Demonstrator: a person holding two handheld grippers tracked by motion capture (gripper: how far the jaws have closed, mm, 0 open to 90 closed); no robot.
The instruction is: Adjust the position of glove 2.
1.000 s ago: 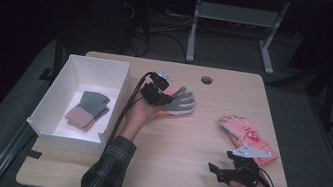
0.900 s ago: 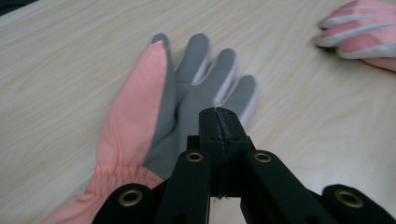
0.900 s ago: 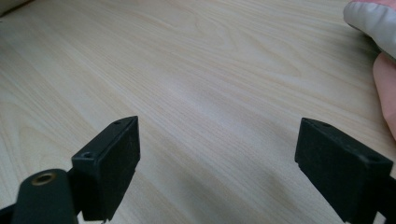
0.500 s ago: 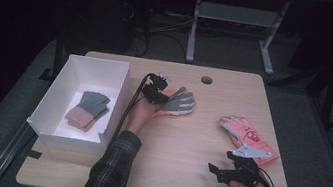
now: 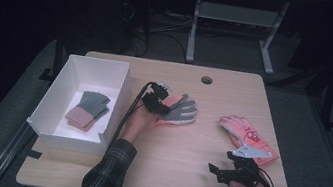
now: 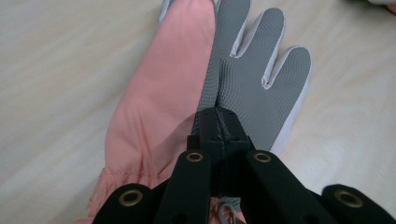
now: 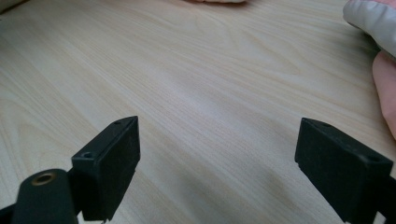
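The light wooden table (image 5: 162, 174) is taken as the landmark. At its left edge a white open box (image 5: 53, 106) is set, and a folded grey and pink glove (image 5: 87, 110) is laid inside it. Just right of the box, near the table's middle, a grey-palmed pink glove (image 5: 179, 110) is spread flat. Well right of it, near the right edge, a pink and white glove (image 5: 247, 137) is placed.

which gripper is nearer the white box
Left. The left gripper sits just right of the white box, shut on the grey-palmed glove. The right gripper rests open near the table's front right, much farther off.
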